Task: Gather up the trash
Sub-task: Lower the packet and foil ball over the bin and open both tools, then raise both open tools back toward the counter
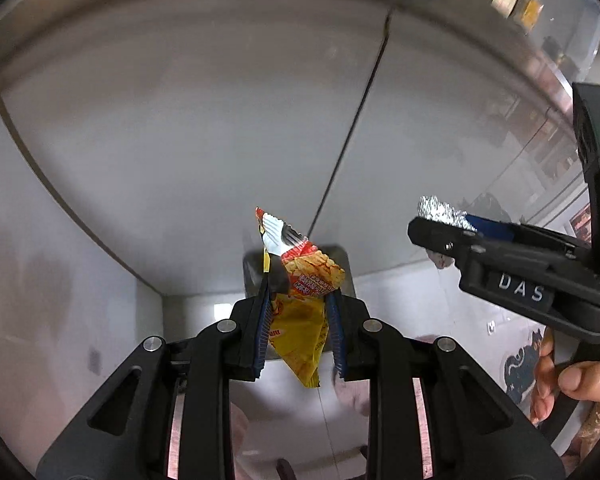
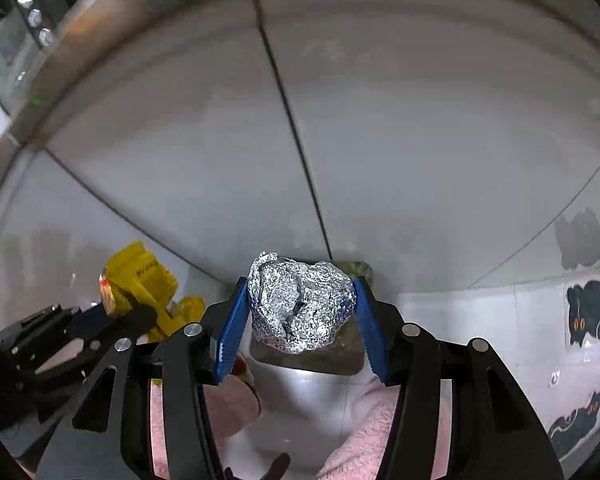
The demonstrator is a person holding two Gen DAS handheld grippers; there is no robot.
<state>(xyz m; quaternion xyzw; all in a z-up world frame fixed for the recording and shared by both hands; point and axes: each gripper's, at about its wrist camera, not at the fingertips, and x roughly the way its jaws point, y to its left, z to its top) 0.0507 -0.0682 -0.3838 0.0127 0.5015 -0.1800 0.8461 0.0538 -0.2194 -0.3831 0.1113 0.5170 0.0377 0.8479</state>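
1. My left gripper point(image 1: 300, 316) is clamped on a yellow snack wrapper point(image 1: 300, 300), its blue pads point(image 1: 262, 332) pinching the crumpled packet from both sides; the red-and-white torn end sticks up past the fingertips, and the yellow tail hangs down between the fingers.

2. My right gripper point(image 2: 300, 312) is closed around a crumpled ball of aluminium foil point(image 2: 300, 300), which sits between the blue pads point(image 2: 230, 332) near their tips, bulging forward of them.

3. Seen from my left tongs, the right gripper point(image 1: 436, 236) comes in from the right side, the foil point(image 1: 440, 210) showing at its tip, and my hand point(image 1: 572, 380) grips its handle lower right.

4. Seen from my right tongs, the left gripper point(image 2: 140, 316) lies to the left, the wrapper point(image 2: 144, 284) a yellow bunch at its end; the two loads are held apart.

5. Ahead of both tongs is a pale grey panelled surface point(image 2: 380, 140) split by a dark seam point(image 2: 296, 140).

6. Black cat stickers point(image 2: 590, 316) show on the white surface to the right of my right tongs.

7. Pink fuzzy fabric point(image 2: 364, 440) lies beneath the right fingers.
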